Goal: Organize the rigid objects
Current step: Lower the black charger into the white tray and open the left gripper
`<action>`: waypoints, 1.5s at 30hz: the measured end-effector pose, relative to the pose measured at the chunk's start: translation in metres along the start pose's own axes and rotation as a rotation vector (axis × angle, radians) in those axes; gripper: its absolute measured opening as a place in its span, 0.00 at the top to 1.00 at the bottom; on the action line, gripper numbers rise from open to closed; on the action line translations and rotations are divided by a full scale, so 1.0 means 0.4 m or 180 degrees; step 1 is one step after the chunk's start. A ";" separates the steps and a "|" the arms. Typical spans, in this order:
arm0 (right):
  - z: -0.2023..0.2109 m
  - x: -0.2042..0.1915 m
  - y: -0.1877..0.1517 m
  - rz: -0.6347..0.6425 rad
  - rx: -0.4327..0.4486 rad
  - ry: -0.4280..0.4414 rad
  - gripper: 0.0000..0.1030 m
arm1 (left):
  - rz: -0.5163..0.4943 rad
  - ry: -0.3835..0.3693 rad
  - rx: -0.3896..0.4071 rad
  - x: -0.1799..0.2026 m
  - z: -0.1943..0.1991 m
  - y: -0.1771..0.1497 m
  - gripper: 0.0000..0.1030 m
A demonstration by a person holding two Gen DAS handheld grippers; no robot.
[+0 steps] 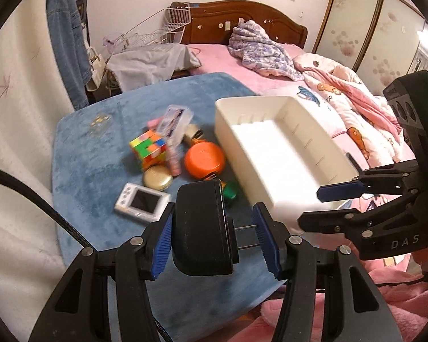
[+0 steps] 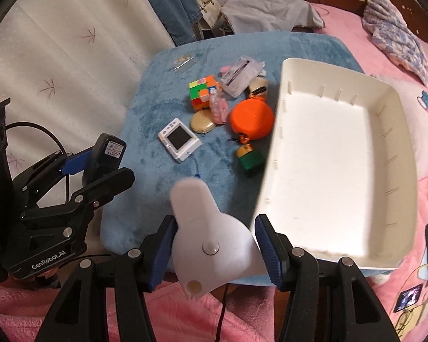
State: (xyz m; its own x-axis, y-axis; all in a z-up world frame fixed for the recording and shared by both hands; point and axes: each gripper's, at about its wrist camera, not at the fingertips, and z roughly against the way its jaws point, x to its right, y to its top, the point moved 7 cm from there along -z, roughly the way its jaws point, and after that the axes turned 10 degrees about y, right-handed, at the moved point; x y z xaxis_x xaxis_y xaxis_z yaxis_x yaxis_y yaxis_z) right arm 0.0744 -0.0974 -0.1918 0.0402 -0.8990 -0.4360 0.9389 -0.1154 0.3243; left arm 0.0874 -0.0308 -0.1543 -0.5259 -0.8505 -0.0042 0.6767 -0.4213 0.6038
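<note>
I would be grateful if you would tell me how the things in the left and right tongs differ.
The left tongs hold a black power adapter, boxy, with metal prongs toward one pad; the right tongs hold a white plastic piece, flat and rounded, with a round button. Both are rigid, clamped between blue pads, lifted off the blue mat.

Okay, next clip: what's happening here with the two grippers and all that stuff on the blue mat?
A person is tidying small items into the white bin, which is empty. The left gripper holds a black power adapter, and the right gripper holds a white plastic piece; both hang above the blue mat. A puzzle cube, an orange round case, a small white handheld device and other bits lie on the mat.
</note>
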 end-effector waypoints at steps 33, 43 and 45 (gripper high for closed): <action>0.113 0.329 -0.022 -0.0428 -0.0028 0.0062 0.69 | -0.0231 -0.0258 -0.0228 0.340 -0.121 0.114 0.21; 0.096 0.334 -0.043 -0.0463 -0.0147 0.0136 0.61 | -0.0001 -0.0087 -0.0321 0.307 -0.131 0.108 0.21; 0.090 0.332 -0.048 -0.0482 -0.0171 0.0149 0.56 | 0.0057 -0.0043 -0.0347 0.294 -0.133 0.104 0.21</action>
State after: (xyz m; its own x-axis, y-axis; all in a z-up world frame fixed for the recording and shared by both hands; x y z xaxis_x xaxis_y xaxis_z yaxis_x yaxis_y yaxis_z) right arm 0.0494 -0.2299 -0.2257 -0.0885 -0.8523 -0.5155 0.9523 -0.2242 0.2071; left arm 0.0811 -0.1650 -0.1722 -0.5197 -0.8542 0.0170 0.7376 -0.4386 0.5134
